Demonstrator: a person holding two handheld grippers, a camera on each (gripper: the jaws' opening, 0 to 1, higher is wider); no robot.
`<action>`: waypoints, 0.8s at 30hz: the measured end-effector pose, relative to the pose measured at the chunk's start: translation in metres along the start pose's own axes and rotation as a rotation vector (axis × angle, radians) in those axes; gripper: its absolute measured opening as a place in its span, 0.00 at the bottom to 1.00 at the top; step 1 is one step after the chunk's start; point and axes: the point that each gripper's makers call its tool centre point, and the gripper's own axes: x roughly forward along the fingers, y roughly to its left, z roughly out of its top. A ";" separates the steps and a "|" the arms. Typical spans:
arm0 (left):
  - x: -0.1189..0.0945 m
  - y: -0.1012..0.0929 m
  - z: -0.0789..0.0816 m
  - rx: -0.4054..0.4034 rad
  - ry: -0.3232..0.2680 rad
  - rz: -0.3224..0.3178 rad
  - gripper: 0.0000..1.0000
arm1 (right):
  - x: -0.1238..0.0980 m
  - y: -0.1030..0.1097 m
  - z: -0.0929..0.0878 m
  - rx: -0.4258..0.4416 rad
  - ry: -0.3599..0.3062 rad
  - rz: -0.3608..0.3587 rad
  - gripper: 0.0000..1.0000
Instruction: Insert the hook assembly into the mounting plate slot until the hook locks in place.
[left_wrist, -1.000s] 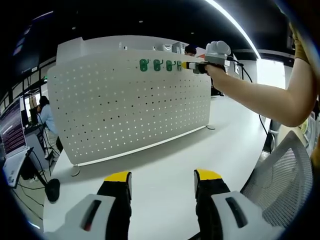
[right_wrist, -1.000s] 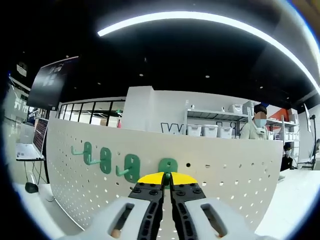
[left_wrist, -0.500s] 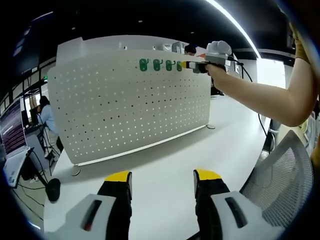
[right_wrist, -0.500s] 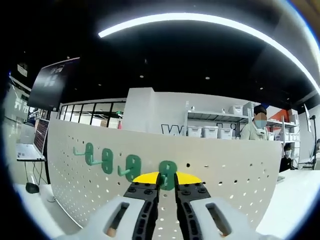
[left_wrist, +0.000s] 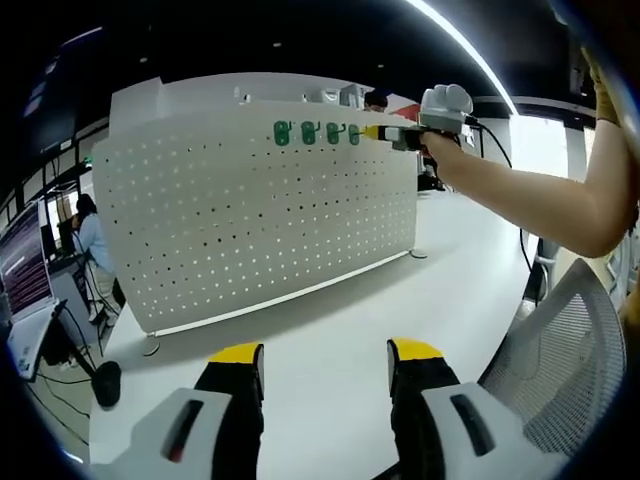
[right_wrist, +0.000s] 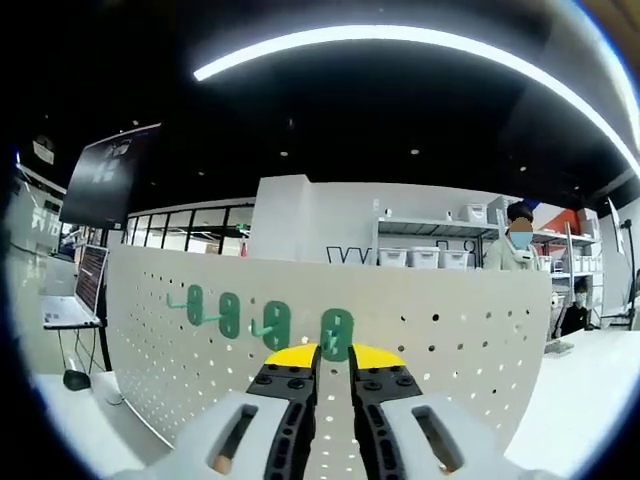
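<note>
Since a second ago the right gripper (right_wrist: 333, 352) has parted its jaws a little and drawn back slightly from the pegboard (right_wrist: 450, 340): then the yellow tips were pinched on the fourth hook (right_wrist: 336, 333), now a narrow gap shows between them, and the hook stands in that gap on the board. It looks let go, though whether a tip still brushes its stem is too small to tell. In the left gripper view the right gripper (left_wrist: 385, 132) sits at the top edge of the board (left_wrist: 250, 230), just beside the last of four green hooks (left_wrist: 354, 133), held out on the person's bare arm (left_wrist: 520, 195). Those hooks make a row near the upper rim, and in the right gripper view all four appear seated flat against the panel, the two on the left with prongs sticking out. The left gripper (left_wrist: 325, 352) hangs low over the white floor, well apart from the board, jaws wide and holding nothing; a mesh chair (left_wrist: 560, 350) stands at its right. By my reading the insertion is done or nearly so: the hook stays up on its own, so it seems locked. What remains is to confirm the seat, back the right gripper clear, and keep board and hooks in frame.
</note>
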 end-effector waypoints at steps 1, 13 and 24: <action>0.000 -0.001 0.000 0.000 -0.002 0.000 0.51 | -0.001 0.000 0.000 -0.001 -0.001 0.001 0.09; -0.004 -0.007 0.003 0.011 -0.015 -0.007 0.51 | -0.033 0.006 0.005 0.070 -0.004 0.048 0.11; -0.012 -0.015 0.011 0.036 -0.028 -0.011 0.50 | -0.063 0.015 0.000 0.098 0.041 0.101 0.17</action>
